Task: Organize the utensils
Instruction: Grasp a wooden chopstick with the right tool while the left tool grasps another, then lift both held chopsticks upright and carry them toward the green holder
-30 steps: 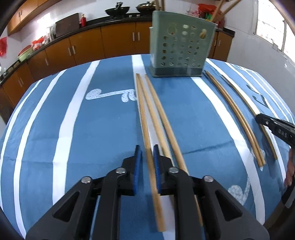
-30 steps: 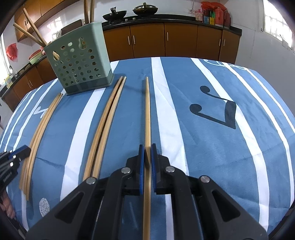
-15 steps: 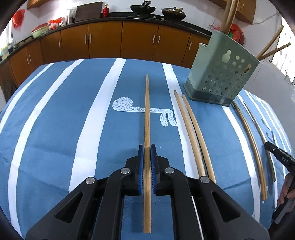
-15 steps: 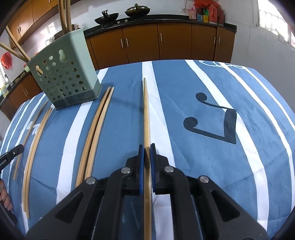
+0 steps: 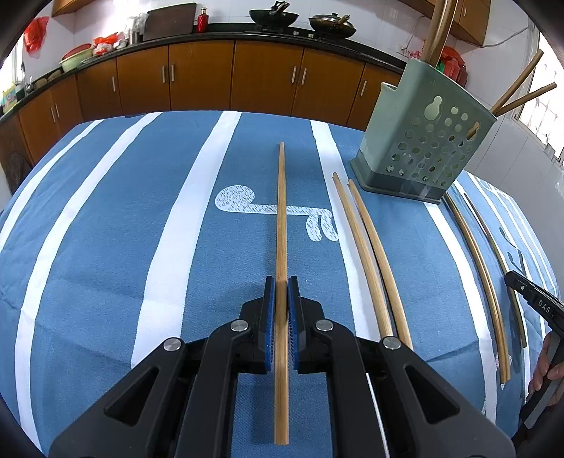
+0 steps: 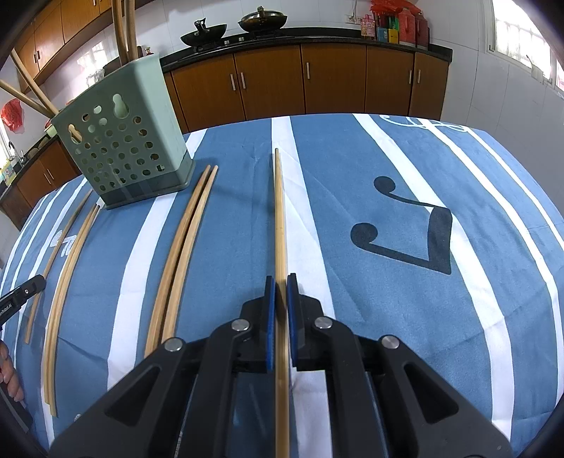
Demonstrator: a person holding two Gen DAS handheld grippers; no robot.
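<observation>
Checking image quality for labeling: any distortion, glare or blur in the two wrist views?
Left wrist: strong fisheye bends the table chopsticks; window glare at right; held chopstick sharp. Right wrist: same bowing, blown-out window top right, green holder in focus.

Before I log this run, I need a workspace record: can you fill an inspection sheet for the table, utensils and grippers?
Surface: blue tablecloth with white stripes, creased.
Job's things: green perforated holder upright with chopsticks inside; loose chopstick pair lying beside it, further chopsticks beyond.
Clutter: nothing seen on the table.
Grippers: left gripper shut on a chopstick; right gripper shut on another chopstick.
Cables: nothing seen.
Surroundings: brown kitchen cabinets, woks on the counter.
</observation>
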